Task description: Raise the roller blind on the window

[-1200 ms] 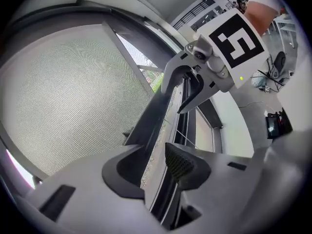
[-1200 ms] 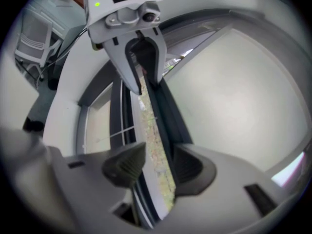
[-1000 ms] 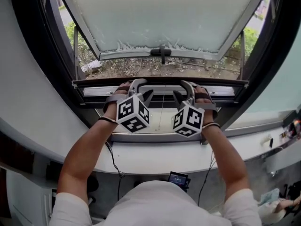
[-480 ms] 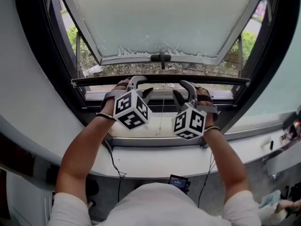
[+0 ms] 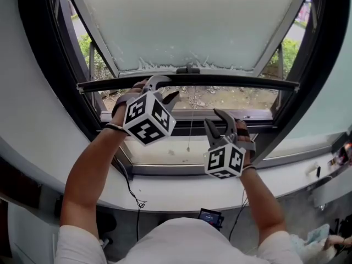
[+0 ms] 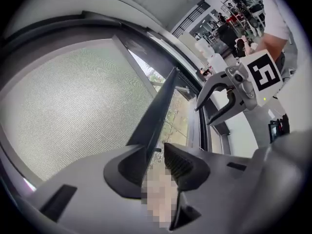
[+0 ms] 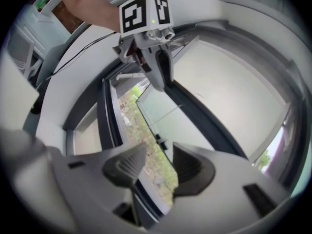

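My left arm stretches up toward the roller blind (image 5: 187, 26), and my right arm is bent lower. The blind's top is cut off from view. Its dark bottom bar (image 5: 242, 82) runs between the parted jaws of the left gripper (image 5: 164, 89), lying against one pad with a gap at the other; the right gripper (image 5: 211, 117) sits well below the bar, jaws apart and empty.
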`<state>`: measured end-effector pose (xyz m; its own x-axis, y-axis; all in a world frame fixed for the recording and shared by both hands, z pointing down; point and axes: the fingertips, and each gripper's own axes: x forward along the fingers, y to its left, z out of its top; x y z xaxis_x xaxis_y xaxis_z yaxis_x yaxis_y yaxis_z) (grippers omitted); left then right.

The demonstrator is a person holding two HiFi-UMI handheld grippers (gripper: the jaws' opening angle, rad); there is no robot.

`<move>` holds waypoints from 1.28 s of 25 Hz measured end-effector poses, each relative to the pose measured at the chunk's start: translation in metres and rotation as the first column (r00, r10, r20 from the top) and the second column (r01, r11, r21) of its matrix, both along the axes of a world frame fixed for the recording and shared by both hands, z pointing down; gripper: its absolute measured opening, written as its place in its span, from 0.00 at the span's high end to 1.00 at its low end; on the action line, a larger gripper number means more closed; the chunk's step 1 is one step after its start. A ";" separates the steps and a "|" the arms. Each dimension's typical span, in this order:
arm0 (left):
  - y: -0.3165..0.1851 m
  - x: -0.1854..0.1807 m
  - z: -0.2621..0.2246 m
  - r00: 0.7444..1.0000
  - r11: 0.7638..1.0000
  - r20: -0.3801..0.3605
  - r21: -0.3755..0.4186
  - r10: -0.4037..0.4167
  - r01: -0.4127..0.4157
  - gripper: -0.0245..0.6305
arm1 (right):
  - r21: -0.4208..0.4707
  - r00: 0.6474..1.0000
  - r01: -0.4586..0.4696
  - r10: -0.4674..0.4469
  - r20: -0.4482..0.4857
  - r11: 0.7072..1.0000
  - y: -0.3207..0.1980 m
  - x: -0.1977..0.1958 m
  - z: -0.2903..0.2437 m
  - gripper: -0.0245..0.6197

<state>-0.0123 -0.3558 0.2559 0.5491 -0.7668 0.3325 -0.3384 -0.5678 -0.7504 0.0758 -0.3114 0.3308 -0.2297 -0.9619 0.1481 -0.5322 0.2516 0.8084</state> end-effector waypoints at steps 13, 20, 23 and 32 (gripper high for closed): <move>0.000 0.001 -0.008 1.000 1.000 -0.015 0.014 0.002 -0.001 0.77 | -0.035 0.998 0.005 -0.003 0.059 0.999 0.012 0.002 0.016 0.70; -0.002 0.000 -0.015 1.000 1.000 -0.003 0.028 -0.003 0.003 0.77 | -0.045 0.998 0.005 -0.002 0.062 0.999 0.011 0.003 0.022 0.70; -0.002 0.001 -0.025 1.000 0.999 0.011 0.051 -0.006 0.006 0.77 | -0.050 0.998 0.010 -0.007 0.062 0.999 0.011 0.001 0.023 0.70; -0.003 0.002 -0.052 0.999 0.996 -0.040 0.086 -0.005 0.008 0.77 | -0.053 0.998 0.028 -0.024 0.062 0.998 0.010 -0.006 0.027 0.70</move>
<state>-0.0099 -0.3590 0.2039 0.5553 -0.7951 0.2437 -0.3722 -0.4997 -0.7822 0.0698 -0.3013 0.3577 -0.2648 -0.9466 0.1839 -0.5733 0.3079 0.7593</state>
